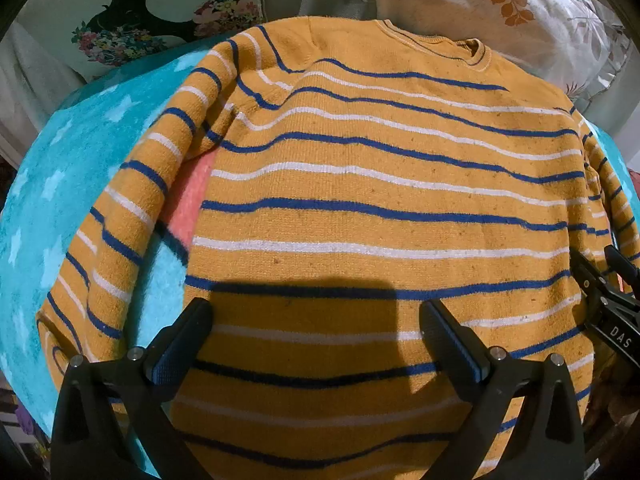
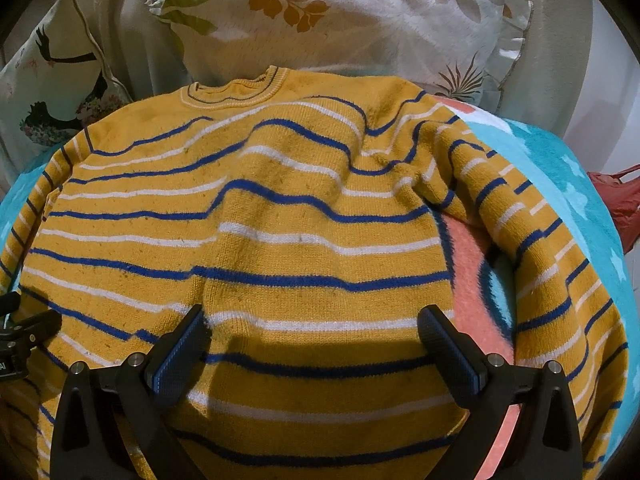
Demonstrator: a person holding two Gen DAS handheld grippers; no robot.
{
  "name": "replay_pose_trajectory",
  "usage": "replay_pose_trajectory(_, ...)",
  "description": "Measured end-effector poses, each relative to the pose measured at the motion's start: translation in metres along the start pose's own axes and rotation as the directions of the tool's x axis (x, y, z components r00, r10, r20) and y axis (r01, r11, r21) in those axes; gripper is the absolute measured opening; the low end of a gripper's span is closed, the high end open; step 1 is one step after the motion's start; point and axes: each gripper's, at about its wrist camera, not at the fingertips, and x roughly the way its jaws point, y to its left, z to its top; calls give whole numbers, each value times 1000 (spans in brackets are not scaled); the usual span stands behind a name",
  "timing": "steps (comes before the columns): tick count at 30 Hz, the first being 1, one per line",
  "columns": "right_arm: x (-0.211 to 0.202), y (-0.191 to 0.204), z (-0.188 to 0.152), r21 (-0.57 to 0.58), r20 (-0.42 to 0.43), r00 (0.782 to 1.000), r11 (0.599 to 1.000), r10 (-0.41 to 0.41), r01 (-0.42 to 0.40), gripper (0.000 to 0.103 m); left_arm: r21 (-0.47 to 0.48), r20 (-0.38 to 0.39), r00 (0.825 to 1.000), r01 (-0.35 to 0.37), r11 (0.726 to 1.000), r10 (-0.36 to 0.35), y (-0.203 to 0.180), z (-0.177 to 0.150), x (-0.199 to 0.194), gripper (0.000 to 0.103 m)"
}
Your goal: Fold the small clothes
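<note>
A small mustard-yellow sweater [image 1: 360, 184] with blue and white stripes lies flat on a turquoise blanket [image 1: 80, 168], collar at the far end. Its left sleeve [image 1: 120, 224] hangs down beside the body. In the right wrist view the sweater [image 2: 248, 220] is wrinkled near the shoulder, and its right sleeve [image 2: 552, 264] lies alongside. My left gripper [image 1: 316, 340] is open and empty above the lower body of the sweater. My right gripper [image 2: 316, 340] is open and empty above the lower right part. The right gripper also shows at the edge of the left wrist view [image 1: 612, 300].
Floral pillows [image 2: 340, 20] lean at the back beyond the collar. A second pillow with a dark print [image 1: 132, 28] stands at the back left. The blanket has a pink patch [image 2: 472, 292] beside the sweater. A red bag [image 2: 620, 200] lies at the far right.
</note>
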Motion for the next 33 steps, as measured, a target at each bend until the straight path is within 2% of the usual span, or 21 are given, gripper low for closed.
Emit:
replay_pose_trajectory(19,0,0,-1,0,1,1000,1000,3,-3,103,-24,8,1000,-12,1000,12,2,2,0,103)
replay_pose_trajectory(33,2,0,1,-12,-3,1000,1000,13,-13,103,-142,-8,997,-73,987,72,2,-2,0,103)
